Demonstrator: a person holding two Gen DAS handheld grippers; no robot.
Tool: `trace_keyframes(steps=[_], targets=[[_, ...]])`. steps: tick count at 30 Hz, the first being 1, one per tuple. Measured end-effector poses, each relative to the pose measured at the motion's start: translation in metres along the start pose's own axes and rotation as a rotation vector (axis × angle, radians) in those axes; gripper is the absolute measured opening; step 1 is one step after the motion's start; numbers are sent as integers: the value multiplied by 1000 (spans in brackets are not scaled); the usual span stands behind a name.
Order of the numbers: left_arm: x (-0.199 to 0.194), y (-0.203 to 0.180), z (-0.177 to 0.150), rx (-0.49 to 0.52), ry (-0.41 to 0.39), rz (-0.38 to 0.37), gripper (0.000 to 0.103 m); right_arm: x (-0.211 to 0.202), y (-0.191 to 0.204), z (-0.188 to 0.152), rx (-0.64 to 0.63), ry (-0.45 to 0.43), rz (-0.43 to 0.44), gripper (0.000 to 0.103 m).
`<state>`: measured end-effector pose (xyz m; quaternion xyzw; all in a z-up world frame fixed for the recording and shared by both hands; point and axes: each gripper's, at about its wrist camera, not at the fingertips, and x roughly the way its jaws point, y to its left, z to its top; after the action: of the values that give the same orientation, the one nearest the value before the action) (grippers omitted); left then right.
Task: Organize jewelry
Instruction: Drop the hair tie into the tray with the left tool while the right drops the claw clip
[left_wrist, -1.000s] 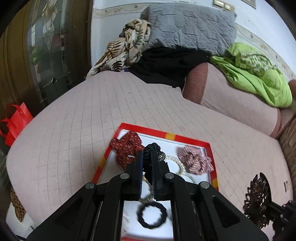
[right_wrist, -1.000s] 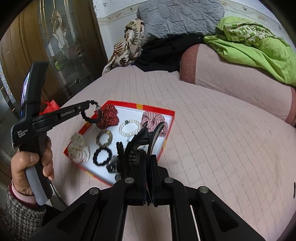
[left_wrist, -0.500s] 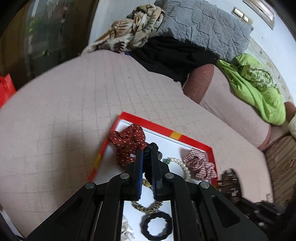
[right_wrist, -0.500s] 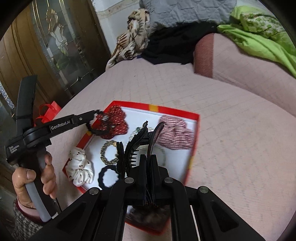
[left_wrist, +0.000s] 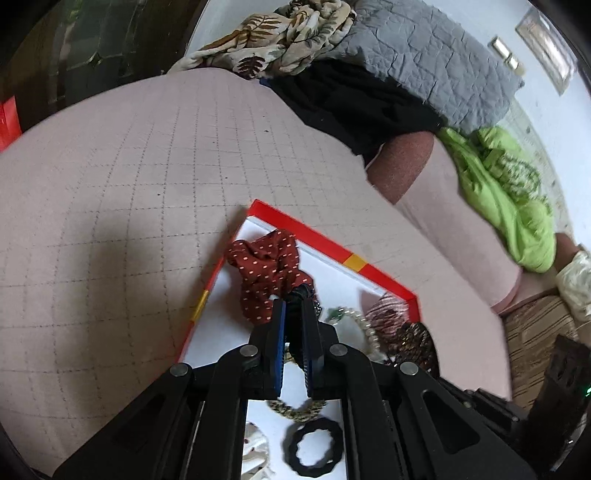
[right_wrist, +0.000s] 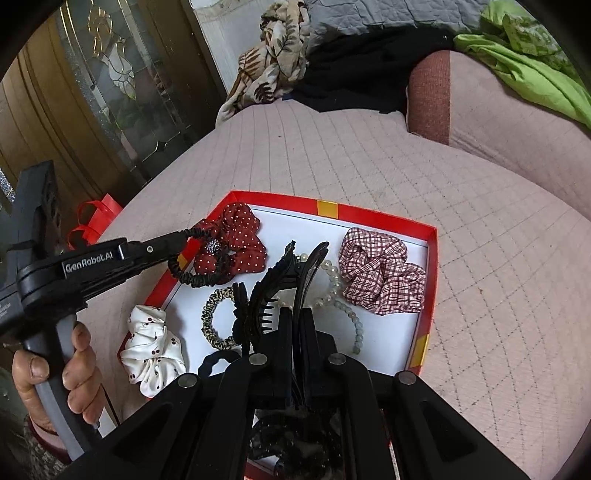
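Two fingers (right_wrist: 295, 317) pinching hair claw (right_wrist: 280, 284) (upright)

Grey quilted pillow (left_wrist: 417, 51) atop black cloth (left_wrist: 351, 103); green blanket (left_wrist: 506, 192) (perhaps crumpled) on pink bedspread (left_wrist: 129, 166).

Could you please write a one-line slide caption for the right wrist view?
Right claw grips a black hair clip over the red tray, while the left claw holds a black hair tie.

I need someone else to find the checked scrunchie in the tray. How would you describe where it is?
On the pink quilted bed lies a shallow red-rimmed tray with a white floor. The checked scrunchie sits in the tray's far right corner, beside the pearl bracelet. It is the only one in a red-and-white plaid; the other red scrunchie has white dots.
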<state>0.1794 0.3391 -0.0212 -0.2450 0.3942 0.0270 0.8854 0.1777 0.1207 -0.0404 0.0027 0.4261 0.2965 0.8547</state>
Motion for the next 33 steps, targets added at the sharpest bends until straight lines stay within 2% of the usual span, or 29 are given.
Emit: trace_keyframes(steps=[5, 10, 16, 21, 33], targets=[[0, -3, -4, 64, -2, 121, 8, 9, 2, -3, 14, 27, 17, 5], [-1, -1, -5, 92, -17, 208, 8, 15, 9, -6, -6, 38, 10, 5], [-1, -4, -7, 155, -60, 359, 8, 22, 25, -6, -91, 22, -74, 5], [1, -6, -10, 191, -66, 398, 8, 30, 25, -8, -73, 36, -85, 5], [8, -11, -13, 204, -53, 416, 8, 35, 24, -11, -64, 45, -88, 5]])
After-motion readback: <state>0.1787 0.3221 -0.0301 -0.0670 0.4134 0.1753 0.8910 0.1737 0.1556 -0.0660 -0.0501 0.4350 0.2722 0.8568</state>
